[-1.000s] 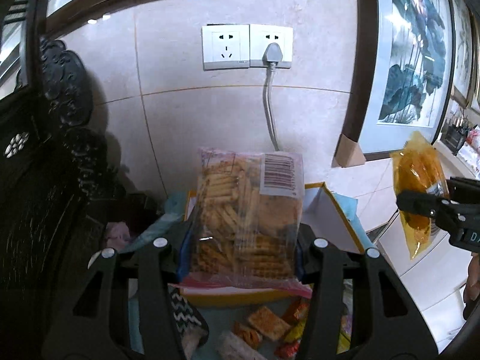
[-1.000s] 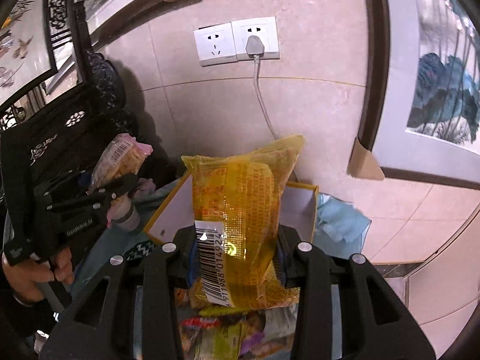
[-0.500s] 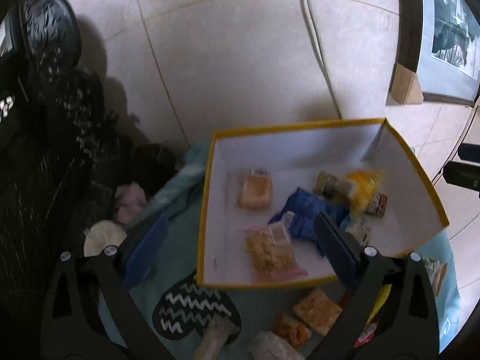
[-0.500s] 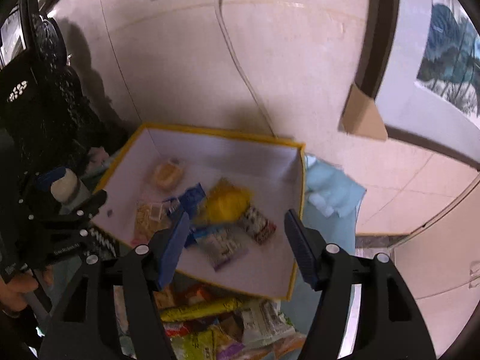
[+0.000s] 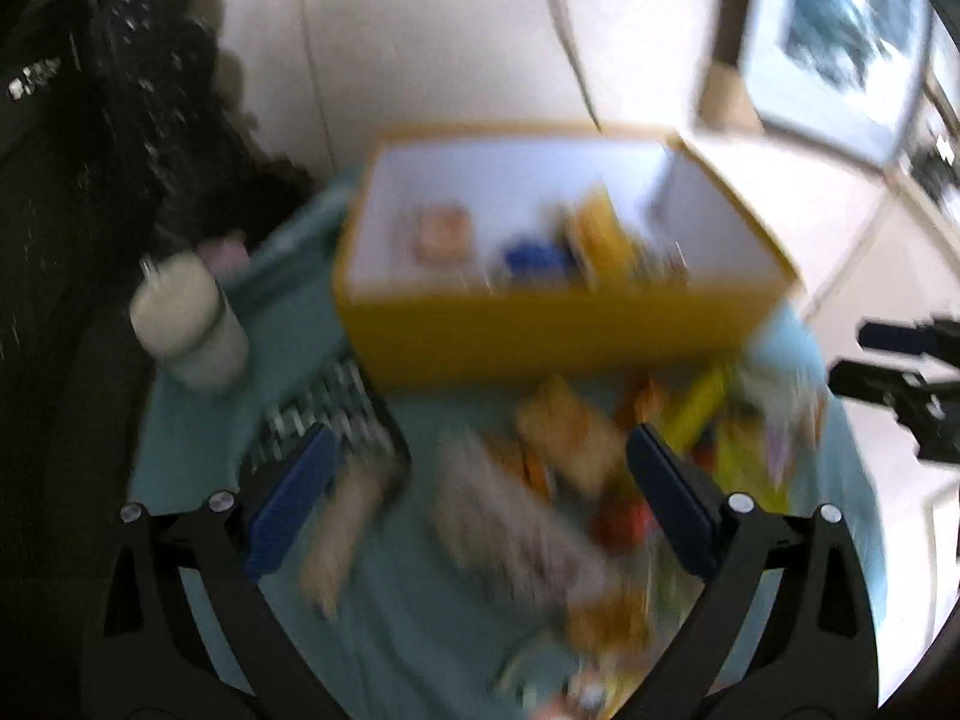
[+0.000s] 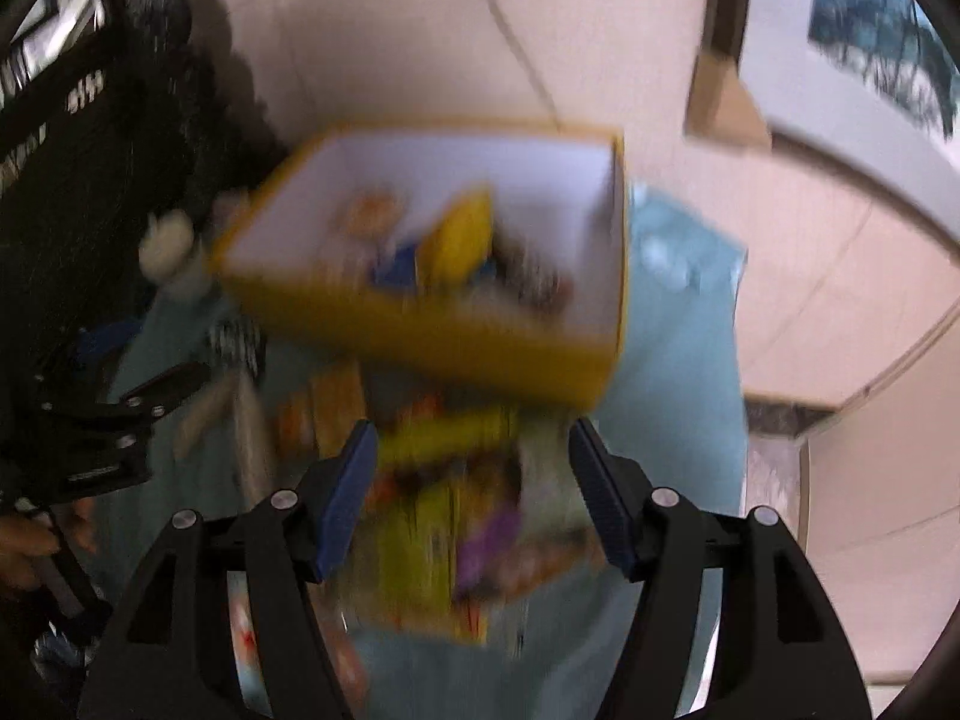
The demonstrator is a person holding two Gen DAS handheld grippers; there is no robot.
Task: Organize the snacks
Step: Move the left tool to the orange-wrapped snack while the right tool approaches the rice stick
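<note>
Both views are motion-blurred. A yellow box (image 5: 540, 330) with a white inside stands on a teal cloth (image 5: 288, 324) and holds several snack packs, among them a yellow bag (image 5: 606, 234). The box also shows in the right wrist view (image 6: 456, 342). A pile of loose snack packs (image 5: 570, 450) lies on the cloth in front of the box; it shows in the right wrist view (image 6: 456, 480) too. My left gripper (image 5: 480, 474) is open and empty above the pile. My right gripper (image 6: 471, 468) is open and empty above the pile's right part.
A white jar (image 5: 192, 324) stands left of the box. Dark carved furniture (image 5: 90, 150) fills the left. A tiled wall with a hanging cable (image 5: 570, 48) is behind the box, framed pictures (image 5: 840, 30) to the right. The right gripper's tool (image 5: 900, 378) shows at the right edge.
One second ago each gripper held a snack bag; both bags were dropped into the box. Both grippers have since pulled back and tilted down toward the loose pile.
</note>
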